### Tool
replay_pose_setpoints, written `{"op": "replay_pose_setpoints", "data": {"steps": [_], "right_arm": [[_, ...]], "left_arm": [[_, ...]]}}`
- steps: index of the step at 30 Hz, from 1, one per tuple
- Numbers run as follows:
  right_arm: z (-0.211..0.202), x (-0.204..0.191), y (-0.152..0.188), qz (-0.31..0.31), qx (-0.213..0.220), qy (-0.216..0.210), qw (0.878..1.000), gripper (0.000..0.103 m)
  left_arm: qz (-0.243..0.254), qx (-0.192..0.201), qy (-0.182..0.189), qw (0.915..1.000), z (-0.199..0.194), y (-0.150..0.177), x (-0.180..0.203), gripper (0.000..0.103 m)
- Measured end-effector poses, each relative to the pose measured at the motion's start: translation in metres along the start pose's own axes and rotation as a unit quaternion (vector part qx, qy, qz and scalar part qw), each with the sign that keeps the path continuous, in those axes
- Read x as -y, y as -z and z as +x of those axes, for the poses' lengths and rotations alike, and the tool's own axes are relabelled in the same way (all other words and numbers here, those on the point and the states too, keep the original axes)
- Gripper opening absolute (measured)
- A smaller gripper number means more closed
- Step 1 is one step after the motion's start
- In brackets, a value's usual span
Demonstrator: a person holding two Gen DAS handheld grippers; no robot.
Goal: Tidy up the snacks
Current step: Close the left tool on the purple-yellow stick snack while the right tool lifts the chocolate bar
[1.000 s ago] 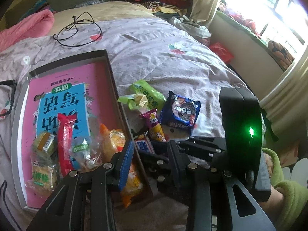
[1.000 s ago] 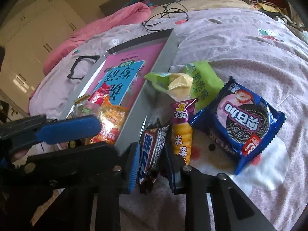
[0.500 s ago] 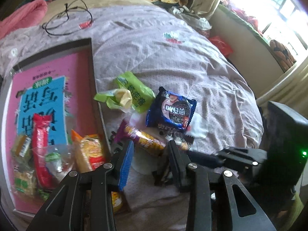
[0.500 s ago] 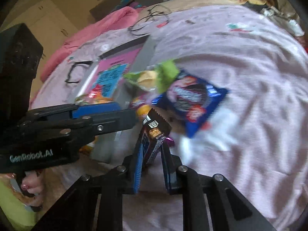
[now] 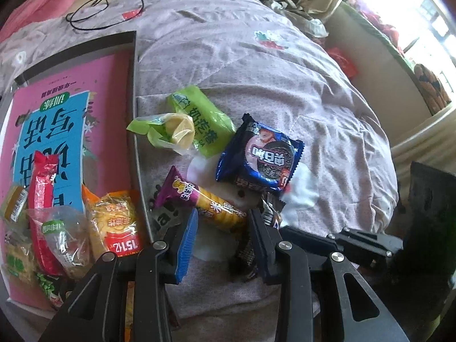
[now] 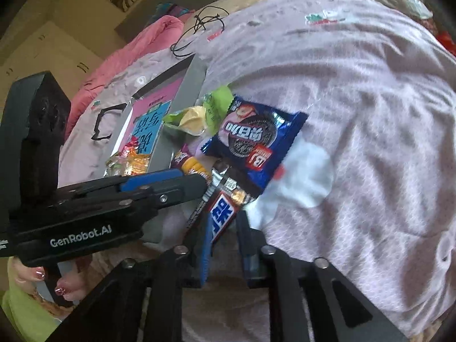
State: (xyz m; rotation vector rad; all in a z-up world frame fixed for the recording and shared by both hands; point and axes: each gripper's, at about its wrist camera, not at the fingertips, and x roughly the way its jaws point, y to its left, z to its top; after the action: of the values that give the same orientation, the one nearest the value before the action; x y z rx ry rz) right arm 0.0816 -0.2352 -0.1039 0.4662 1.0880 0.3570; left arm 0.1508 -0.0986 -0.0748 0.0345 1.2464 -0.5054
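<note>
My right hand-held gripper [image 6: 222, 245] is clamped on a dark bar [image 6: 221, 208], lifted just off the bed [image 5: 285, 85]. My left hand-held gripper [image 5: 222, 239] stands apart and empty, its fingers either side of the purple stick [image 5: 205, 202]. In the tray [image 5: 134, 91], at 9 o'clock of the pile, several packs already lie near its 6 o'clock end, among them a red stick [image 5: 42, 199] and an orange pack [image 5: 116, 222]. Left on the bed, I judge: the purple stick, two green packs [image 5: 199, 122] and the blue cookie pack [image 5: 262, 154], at 12 to 1 o'clock of my left fingers.
</note>
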Motion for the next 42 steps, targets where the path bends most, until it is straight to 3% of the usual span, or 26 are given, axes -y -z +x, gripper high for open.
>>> {"op": "replay_pose_setpoints", "data": {"steps": [6, 9, 12, 15, 21, 26, 34, 42], "right_arm": [[0.009, -0.008, 0.003, 0.003, -0.003, 0.002, 1.0, 0.047], [0.016, -0.01, 0.001, 0.019, 0.005, 0.006, 1.0, 0.049], [0.022, -0.011, -0.002, 0.025, 0.012, 0.012, 1.0, 0.049], [0.025, -0.013, -0.003, 0.015, 0.013, 0.024, 0.999, 0.04], [0.012, -0.002, 0.002, 0.031, 0.021, 0.009, 0.999, 0.037], [-0.007, 0.001, 0.006, 0.029, 0.041, 0.037, 0.998, 0.036], [-0.021, -0.006, 0.007, 0.008, 0.073, 0.053, 0.996, 0.03], [-0.023, -0.006, 0.008, 0.006, 0.079, 0.046, 0.996, 0.028]], "left_arm": [[-0.023, -0.008, 0.004, 0.9997, 0.005, -0.002, -0.003, 0.039], [-0.032, -0.01, 0.007, 0.9994, 0.008, -0.003, -0.003, 0.039], [-0.042, -0.01, 0.007, 0.999, 0.009, -0.005, -0.004, 0.039], [-0.051, -0.009, 0.008, 0.9986, 0.01, -0.008, -0.005, 0.039], [-0.063, -0.01, 0.002, 0.998, 0.013, -0.013, -0.004, 0.039], [-0.051, -0.011, -0.027, 0.9983, 0.018, -0.013, 0.002, 0.039], [-0.022, -0.005, -0.068, 0.9975, 0.025, -0.012, 0.012, 0.03], [-0.024, 0.007, -0.043, 0.9987, 0.012, -0.002, 0.002, 0.021]]}}
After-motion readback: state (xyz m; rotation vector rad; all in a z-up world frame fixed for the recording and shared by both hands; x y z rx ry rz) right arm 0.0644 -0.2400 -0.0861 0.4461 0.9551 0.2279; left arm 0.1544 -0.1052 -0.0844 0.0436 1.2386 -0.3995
